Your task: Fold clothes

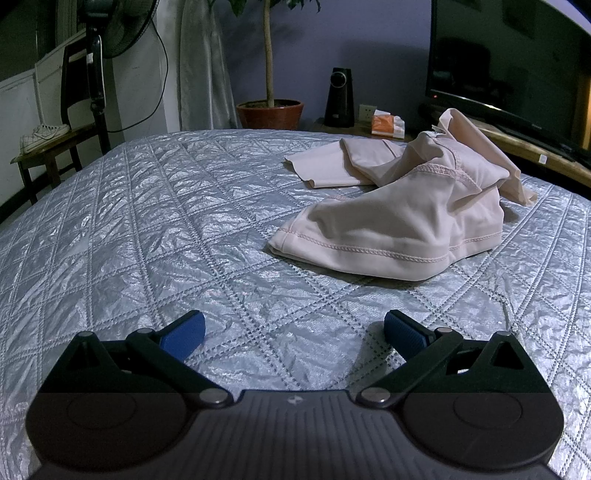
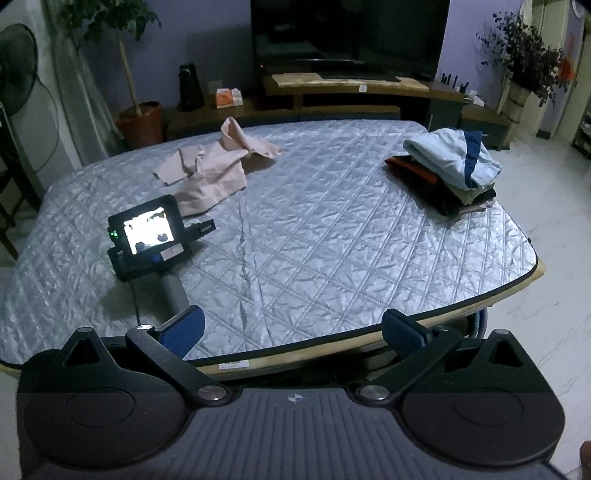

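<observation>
While both claws stand with jaws wide apart and nothing between them, the pink garment (image 1: pixel 399 206) lies crumpled on the counter (image 1: pixel 147 229), a surface covered in silver quilted material. In the left wrist view the left claw (image 1: pixel 294 332) sits low over bare quilting at the bottom of the frame, blue fingertips (image 1: pixel 184 334) spread, and the garment sits right of centre, well apart from it; one part is heaped up with a stitched hem facing the camera, another part lies flatter behind it toward the upper middle. In the right wrist view the right claw (image 2: pixel 291 332) hangs at the counter's near edge, lower centre of the frame, its right fingertip past the edge. The same garment shows at upper left of that frame. The left claw's body, with a lit screen (image 2: pixel 149 230), rests on or just above the quilting immediately in front of the garment; contact cannot be told. A stack of folded clothes (image 2: pixel 452 166), light blue piece on top, dark ones beneath, sits at the counter's right edge, upper right of the frame. Beyond the counter: a television (image 2: pixel 347 33), a potted tree (image 1: pixel 269 107), a tissue pack (image 1: pixel 388 125), a standing fan (image 1: pixel 107 33).
</observation>
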